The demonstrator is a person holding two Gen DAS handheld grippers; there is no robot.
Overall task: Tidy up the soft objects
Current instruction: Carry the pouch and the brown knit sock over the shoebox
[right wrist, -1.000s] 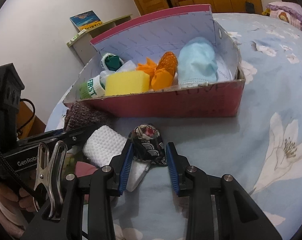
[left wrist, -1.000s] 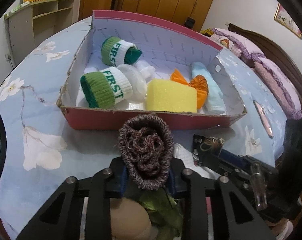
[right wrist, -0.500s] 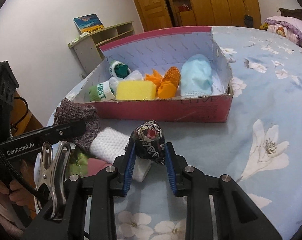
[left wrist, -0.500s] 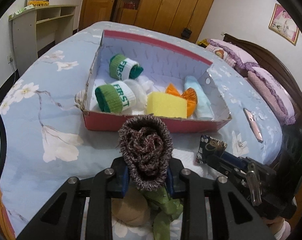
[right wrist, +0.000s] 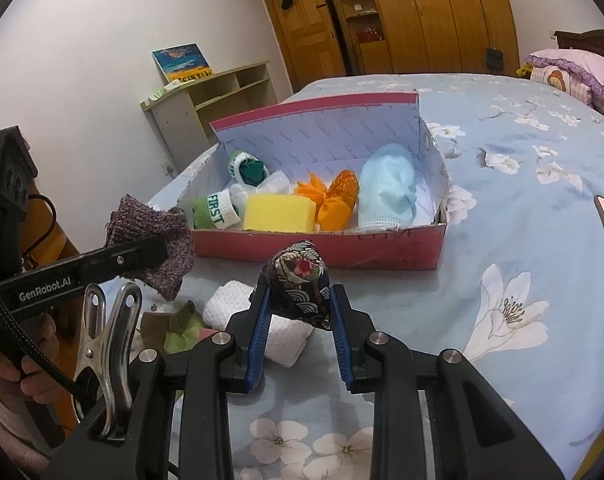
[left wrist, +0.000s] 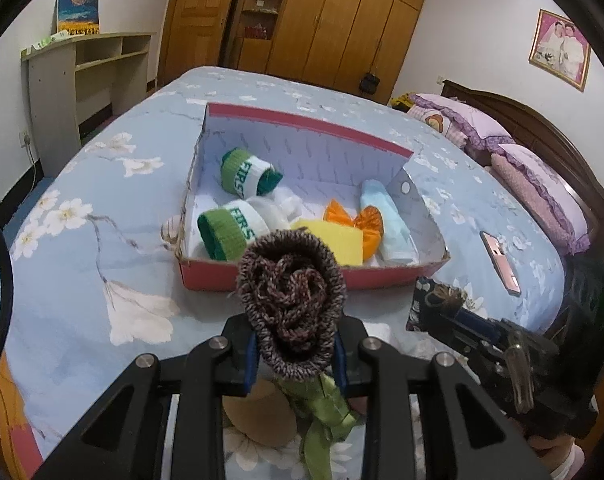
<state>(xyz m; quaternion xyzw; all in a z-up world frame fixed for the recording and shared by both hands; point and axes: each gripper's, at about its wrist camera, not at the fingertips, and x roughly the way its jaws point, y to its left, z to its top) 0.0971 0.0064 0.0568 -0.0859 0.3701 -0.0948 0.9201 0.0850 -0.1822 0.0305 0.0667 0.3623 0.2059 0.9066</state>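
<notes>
Before box [right wrist: 318, 250] rim, seemingly open bedspread [right wrist: 514, 248]

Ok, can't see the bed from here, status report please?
Left claw shut on knitted sock. Right claw shut on patterned pouch. Both short of the red box. Nothing in the way.

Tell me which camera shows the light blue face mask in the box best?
The right wrist view: the light blue face mask faces the camera, unobstructed, against the box's right wall. The left wrist view shows it only as a narrow sliver.
</notes>
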